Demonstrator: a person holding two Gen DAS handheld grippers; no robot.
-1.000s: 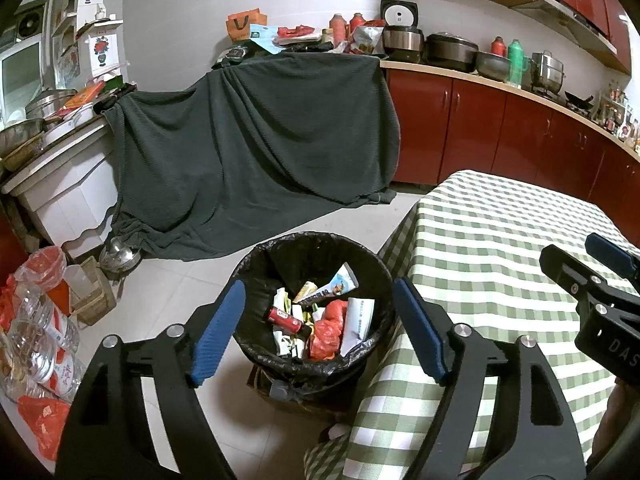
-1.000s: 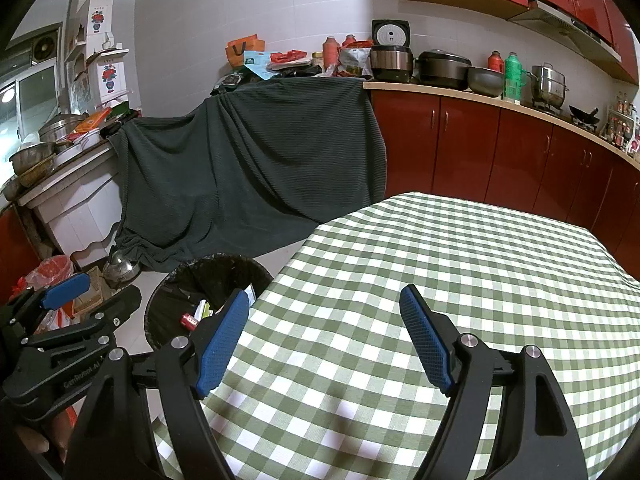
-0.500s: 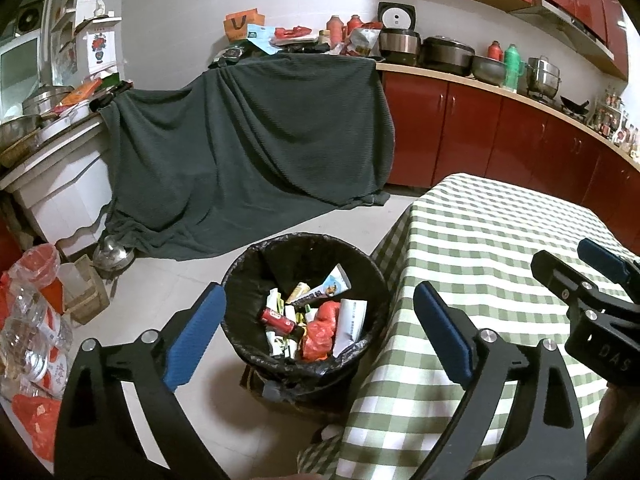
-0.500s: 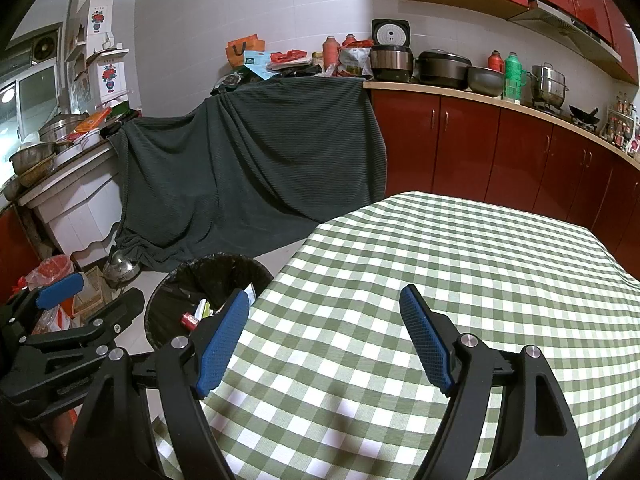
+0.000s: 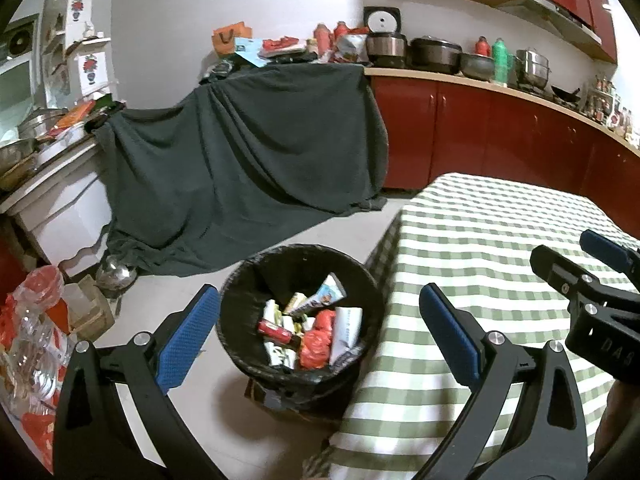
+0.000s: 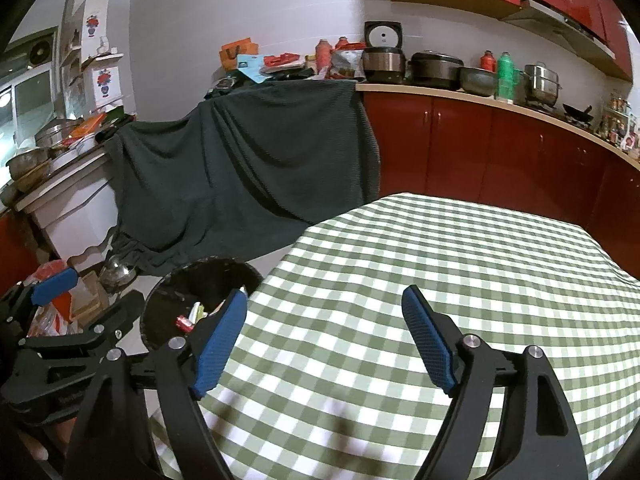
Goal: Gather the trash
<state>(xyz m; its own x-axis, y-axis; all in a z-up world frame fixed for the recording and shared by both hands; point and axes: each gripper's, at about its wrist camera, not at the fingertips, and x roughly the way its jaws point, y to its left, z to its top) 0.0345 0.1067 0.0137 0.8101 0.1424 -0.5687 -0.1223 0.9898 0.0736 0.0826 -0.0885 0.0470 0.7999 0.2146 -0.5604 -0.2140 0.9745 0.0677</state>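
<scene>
left wrist view: left gripper (image 5: 318, 334) jaws opening, nothing between them, above the trash bin (image 5: 240, 280); wrappers (image 5: 316, 328) lie inside; right gripper (image 6: 324, 340) gapes empty over the checked table (image 6: 440, 260), bin at nine o'clock.

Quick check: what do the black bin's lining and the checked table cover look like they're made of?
Round black trash bin: lined with what seems thin glossy plastic film, crinkled and shiny along its rim. Green-and-white checked table cover: probably woven cloth, matte, draping softly over the edge; coated fabric can't be ruled out.

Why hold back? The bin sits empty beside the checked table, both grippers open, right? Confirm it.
Not empty: the left wrist view shows the bin holding wrappers. It does sit beside the checked table, and the left gripper and right gripper are open.
</scene>
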